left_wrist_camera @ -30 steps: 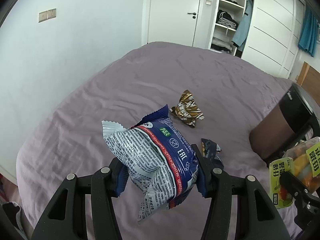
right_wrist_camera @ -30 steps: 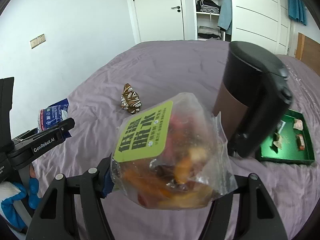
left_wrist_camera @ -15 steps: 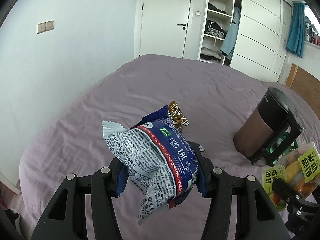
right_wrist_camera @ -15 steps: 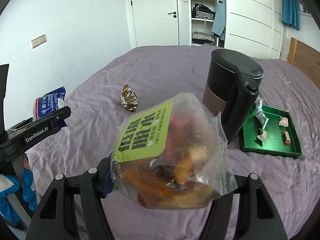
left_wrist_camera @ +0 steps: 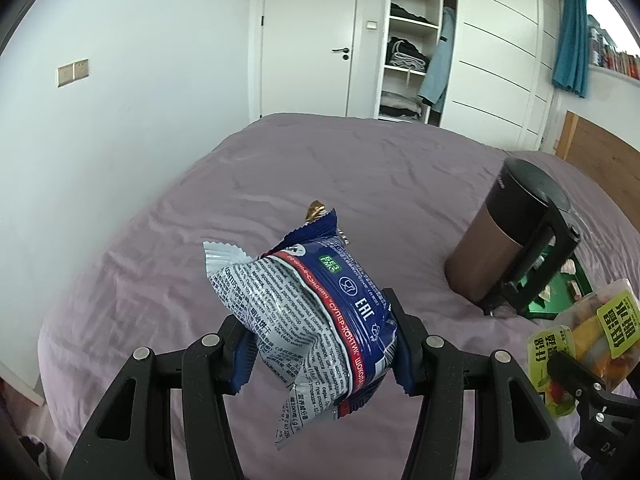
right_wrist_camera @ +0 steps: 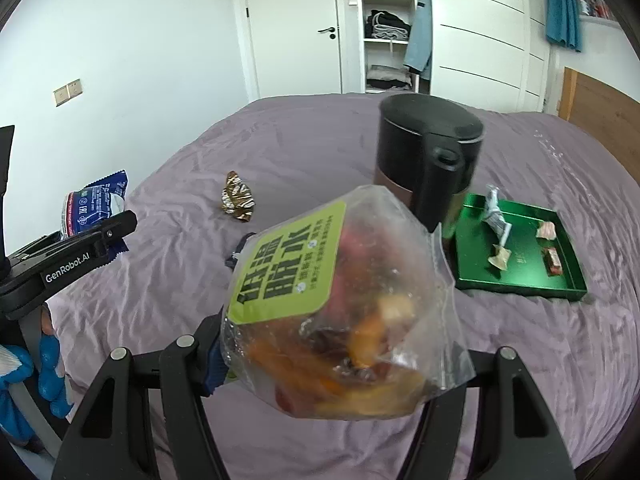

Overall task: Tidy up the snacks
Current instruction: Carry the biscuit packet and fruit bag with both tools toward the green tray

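My left gripper (left_wrist_camera: 322, 350) is shut on a blue and silver snack packet (left_wrist_camera: 308, 312), held above the purple bed. My right gripper (right_wrist_camera: 332, 356) is shut on a clear bag of dried fruit with a green label (right_wrist_camera: 340, 304), also held in the air. The left gripper and its packet (right_wrist_camera: 94, 210) show at the left of the right wrist view; the fruit bag (left_wrist_camera: 592, 332) shows at the right of the left wrist view. A green tray (right_wrist_camera: 524, 276) with several small wrapped snacks lies on the bed to the right. A brown and gold wrapped snack (right_wrist_camera: 238, 198) lies on the bed further back.
A brown and black kettle (right_wrist_camera: 428, 164) stands on the bed beside the tray's left edge; it also shows in the left wrist view (left_wrist_camera: 516, 236). A small dark wrapper (right_wrist_camera: 234, 258) peeks out behind the fruit bag. White wall at left, wardrobe and door behind the bed.
Both grippers have risen and pulled back with their snacks still held. The kettle and green tray have come further into view and now look farther off.
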Motion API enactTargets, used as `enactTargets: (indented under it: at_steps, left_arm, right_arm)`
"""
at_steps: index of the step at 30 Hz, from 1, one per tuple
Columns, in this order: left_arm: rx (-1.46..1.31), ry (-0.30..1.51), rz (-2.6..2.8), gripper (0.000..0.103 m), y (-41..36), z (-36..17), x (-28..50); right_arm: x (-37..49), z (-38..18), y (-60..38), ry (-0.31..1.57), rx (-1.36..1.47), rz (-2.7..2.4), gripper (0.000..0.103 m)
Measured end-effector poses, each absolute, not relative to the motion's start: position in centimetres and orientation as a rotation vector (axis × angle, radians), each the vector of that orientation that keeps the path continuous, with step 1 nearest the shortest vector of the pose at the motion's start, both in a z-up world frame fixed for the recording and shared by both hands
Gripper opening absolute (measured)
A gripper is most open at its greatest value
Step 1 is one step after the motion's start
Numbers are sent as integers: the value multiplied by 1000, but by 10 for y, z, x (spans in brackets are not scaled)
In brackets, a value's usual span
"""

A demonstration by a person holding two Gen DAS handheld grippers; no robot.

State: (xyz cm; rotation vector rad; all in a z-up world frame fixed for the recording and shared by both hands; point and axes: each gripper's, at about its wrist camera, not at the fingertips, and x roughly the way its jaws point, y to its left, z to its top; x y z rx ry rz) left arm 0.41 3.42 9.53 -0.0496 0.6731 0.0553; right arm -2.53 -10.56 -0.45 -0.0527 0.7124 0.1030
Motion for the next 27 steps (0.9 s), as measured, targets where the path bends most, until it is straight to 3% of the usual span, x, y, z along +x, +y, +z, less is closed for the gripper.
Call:
enactTargets:
  at_steps: [27]
  left_arm:
    - [99, 696, -86, 49, -64, 101, -5]
  right_arm:
    - [-58, -14, -223, 707, 62, -79, 71]
